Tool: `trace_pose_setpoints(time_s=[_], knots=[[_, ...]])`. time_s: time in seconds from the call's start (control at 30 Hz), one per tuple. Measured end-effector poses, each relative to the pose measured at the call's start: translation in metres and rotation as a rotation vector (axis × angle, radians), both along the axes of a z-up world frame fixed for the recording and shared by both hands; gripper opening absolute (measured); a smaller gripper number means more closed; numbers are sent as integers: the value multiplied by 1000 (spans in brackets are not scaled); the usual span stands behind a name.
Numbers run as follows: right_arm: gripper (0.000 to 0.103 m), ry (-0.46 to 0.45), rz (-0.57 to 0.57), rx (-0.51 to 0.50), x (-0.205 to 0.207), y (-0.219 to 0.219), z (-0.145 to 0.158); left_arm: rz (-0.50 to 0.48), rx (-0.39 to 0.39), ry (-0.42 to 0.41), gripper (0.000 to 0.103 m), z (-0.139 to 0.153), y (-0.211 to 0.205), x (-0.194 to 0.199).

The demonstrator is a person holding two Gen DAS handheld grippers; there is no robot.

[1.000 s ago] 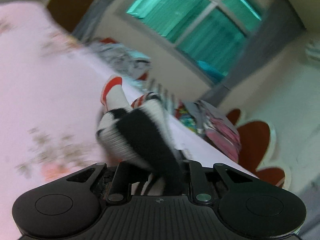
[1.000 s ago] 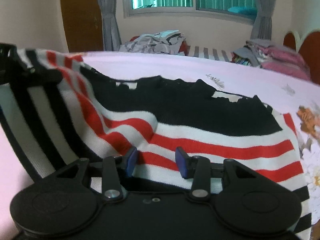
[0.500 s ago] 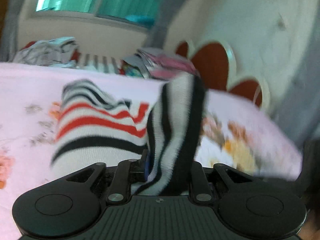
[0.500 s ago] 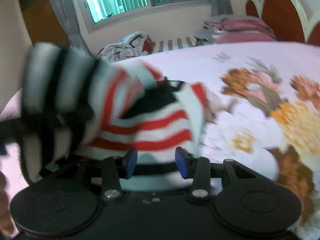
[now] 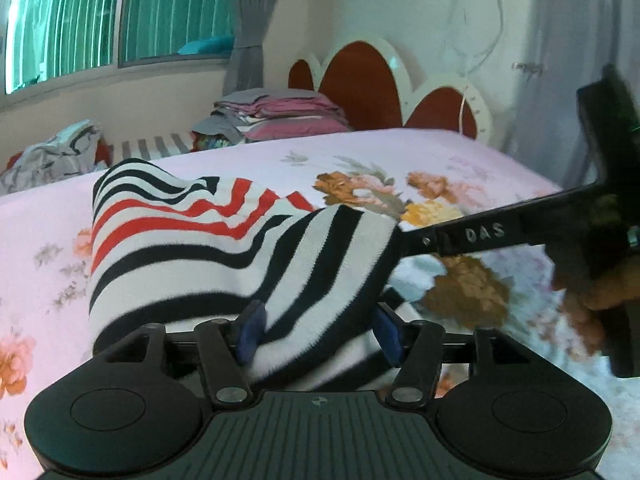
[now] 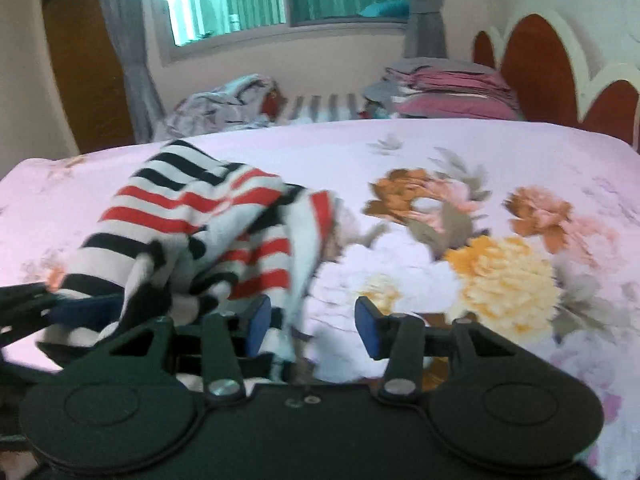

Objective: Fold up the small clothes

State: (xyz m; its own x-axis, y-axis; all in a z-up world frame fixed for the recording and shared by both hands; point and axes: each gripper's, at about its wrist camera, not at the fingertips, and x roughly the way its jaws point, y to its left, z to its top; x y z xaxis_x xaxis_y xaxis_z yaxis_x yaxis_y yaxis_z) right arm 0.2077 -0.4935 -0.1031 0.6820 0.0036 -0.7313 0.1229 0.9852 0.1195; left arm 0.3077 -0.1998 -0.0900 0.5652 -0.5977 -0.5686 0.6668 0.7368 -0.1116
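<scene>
A small sweater with white, black and red stripes [image 5: 192,236] lies bunched on the pink floral bedsheet [image 5: 360,160]. My left gripper [image 5: 318,332] has its jaws apart, and a black-and-white striped fold of the sweater lies loose between them. My right gripper [image 6: 312,322] is open, its blue pads [image 6: 366,326] wide apart; the sweater [image 6: 208,220] sits at its left with a hanging edge near the left pad. In the left wrist view the right gripper's black finger [image 5: 480,236] touches the fold's right edge.
A stack of folded pink and grey clothes [image 5: 280,118] lies at the far edge of the bed by the red-and-white headboard [image 5: 360,80]. A heap of grey clothes [image 6: 224,108] lies at the far left. A wooden door [image 6: 84,72] stands behind.
The left gripper swung the striped fold over onto the sweater and its jaws have opened. The right gripper moved right, off the sweater, with more floral sheet in front of it.
</scene>
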Motion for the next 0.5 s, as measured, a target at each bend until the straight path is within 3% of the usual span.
trace_pose_setpoints(time_s=[0.17, 0.3, 0.37, 0.5], knots=[[51, -96, -5, 147, 14, 0, 13, 114, -95, 17, 59, 19, 42, 2], [57, -102, 12, 296, 43, 3, 15, 238, -103, 6, 59, 28, 75, 17], [67, -24, 44, 362, 65, 8, 3, 288, -98, 11, 59, 28, 86, 27], [64, 116, 17, 435, 94, 12, -29, 353, -107, 63, 59, 17, 94, 44]])
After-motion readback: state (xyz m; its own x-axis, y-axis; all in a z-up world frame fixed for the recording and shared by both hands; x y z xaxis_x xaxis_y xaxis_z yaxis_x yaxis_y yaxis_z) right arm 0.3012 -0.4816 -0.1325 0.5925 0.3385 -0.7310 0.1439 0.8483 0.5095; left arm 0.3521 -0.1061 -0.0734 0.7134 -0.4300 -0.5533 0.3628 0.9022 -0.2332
